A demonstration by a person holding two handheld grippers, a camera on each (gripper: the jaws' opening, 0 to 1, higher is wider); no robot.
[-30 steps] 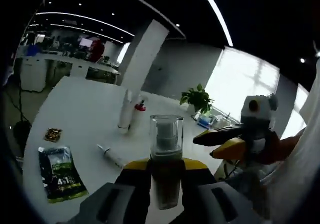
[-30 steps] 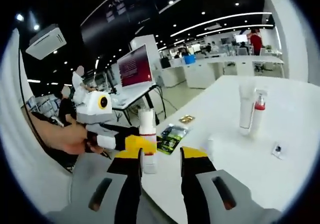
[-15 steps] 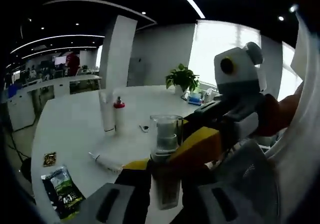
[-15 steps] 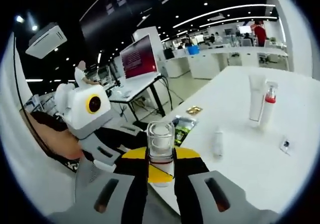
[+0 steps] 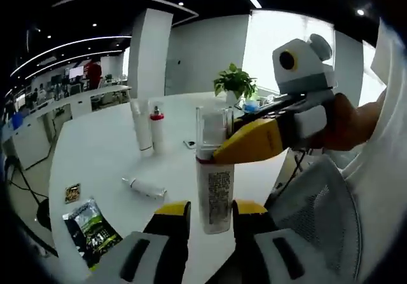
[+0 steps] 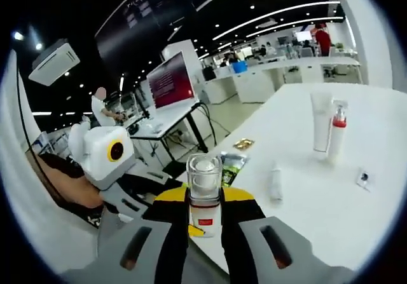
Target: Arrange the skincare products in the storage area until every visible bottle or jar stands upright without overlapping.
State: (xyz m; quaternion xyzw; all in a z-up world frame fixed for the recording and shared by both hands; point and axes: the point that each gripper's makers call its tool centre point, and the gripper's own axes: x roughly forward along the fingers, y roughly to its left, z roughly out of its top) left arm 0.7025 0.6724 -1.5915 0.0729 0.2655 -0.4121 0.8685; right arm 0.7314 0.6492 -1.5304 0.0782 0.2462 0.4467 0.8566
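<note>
A white bottle (image 5: pixel 214 192) with a clear cap and a red band stands upright in the air over the table edge. In the left gripper view the right gripper comes in from the right, its yellow jaw clamped just under the cap. My left gripper (image 5: pixel 212 209) sits around the bottle's base with a thin gap on one side, open. In the right gripper view the same bottle (image 6: pixel 205 198) is pinched in my right gripper (image 6: pixel 205 201), which is shut on it. The left gripper (image 6: pixel 108 160) and a hand are at the left there.
On the white table (image 5: pixel 95 150) stand a white tube (image 5: pixel 141 126) and a red-collared pump bottle (image 5: pixel 156 128). A small tube (image 5: pixel 145 187) lies flat nearer me. A green packet (image 5: pixel 92 228) and a small gold packet (image 5: pixel 72 193) lie near the edge. A plant (image 5: pixel 234 81) stands at the far side.
The bottle has risen and moved forward out of the left gripper's jaws. The right gripper keeps its hold under the cap. Both views have shifted slightly.
</note>
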